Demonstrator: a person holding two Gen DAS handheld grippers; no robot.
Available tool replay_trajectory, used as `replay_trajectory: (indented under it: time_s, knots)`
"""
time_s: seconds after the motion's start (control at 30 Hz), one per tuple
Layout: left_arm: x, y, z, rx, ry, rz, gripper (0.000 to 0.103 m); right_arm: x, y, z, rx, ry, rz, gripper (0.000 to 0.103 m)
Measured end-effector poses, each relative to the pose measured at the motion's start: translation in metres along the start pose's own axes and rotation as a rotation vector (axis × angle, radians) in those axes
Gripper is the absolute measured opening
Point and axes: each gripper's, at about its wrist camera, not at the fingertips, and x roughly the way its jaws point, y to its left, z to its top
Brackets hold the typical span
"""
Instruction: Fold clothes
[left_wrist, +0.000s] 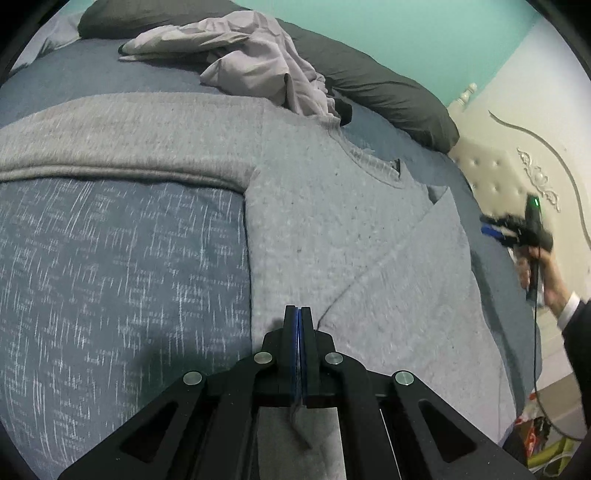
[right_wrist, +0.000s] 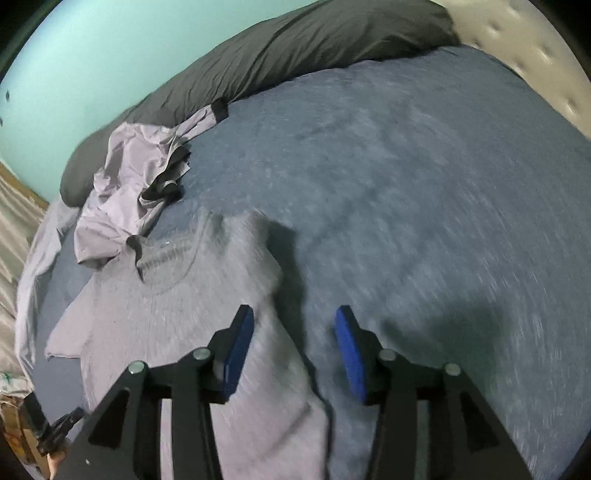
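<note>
Two tools are working over a grey sweatshirt (left_wrist: 325, 221) lying flat on the bed (left_wrist: 122, 266): the left tool (left_wrist: 298, 314) is pinching together, apparently on its fabric, while the right tool (right_wrist: 293, 332) is hovering, pads apart and empty.

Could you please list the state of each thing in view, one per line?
Grey sweatshirt: flat on the bed, one sleeve folded across the chest, the other stretched out sideways.
Lilac garment: crumpled, unfolded, by the pillow.
Dark pillow: lying along the bed's far edge.
Left gripper: jaws shut, pinching sweatshirt fabric.
Right gripper: jaws open, nothing between them, above the sweatshirt's edge.
</note>
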Motion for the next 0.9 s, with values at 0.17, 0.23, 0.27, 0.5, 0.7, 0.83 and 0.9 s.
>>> replay_trajectory:
  time_s: [0.17, 0.23, 0.27, 0.5, 0.7, 0.83, 0.9]
  knots:
    - [0.006, 0.0, -0.002, 0.021, 0.003, 0.017, 0.0, 0.031, 0.036, 0.031, -0.055, 0.022, -0.063, 0.047]
    - [0.008, 0.0, -0.004, 0.023, 0.002, 0.02, 0.0, 0.043, 0.042, 0.043, -0.061, 0.029, -0.101, 0.047]
    - [0.01, 0.001, -0.006, 0.025, 0.005, 0.02, 0.0, 0.049, 0.042, 0.047, -0.059, 0.038, -0.123, 0.047]
    - [0.013, 0.003, -0.008, 0.036, 0.008, 0.014, 0.0, 0.093, 0.048, 0.059, -0.092, 0.104, -0.227, 0.015]
    - [0.016, 0.001, -0.011, 0.057, 0.019, 0.028, 0.0, 0.107, 0.05, 0.077, -0.096, 0.066, -0.283, 0.007]
    - [0.017, 0.002, -0.013, 0.056, 0.025, 0.036, 0.0, 0.117, 0.048, 0.091, -0.063, 0.061, -0.328, 0.007]
    - [0.017, 0.001, -0.014, 0.062, 0.028, 0.036, 0.0, 0.123, 0.045, 0.096, -0.047, 0.056, -0.343, 0.007]
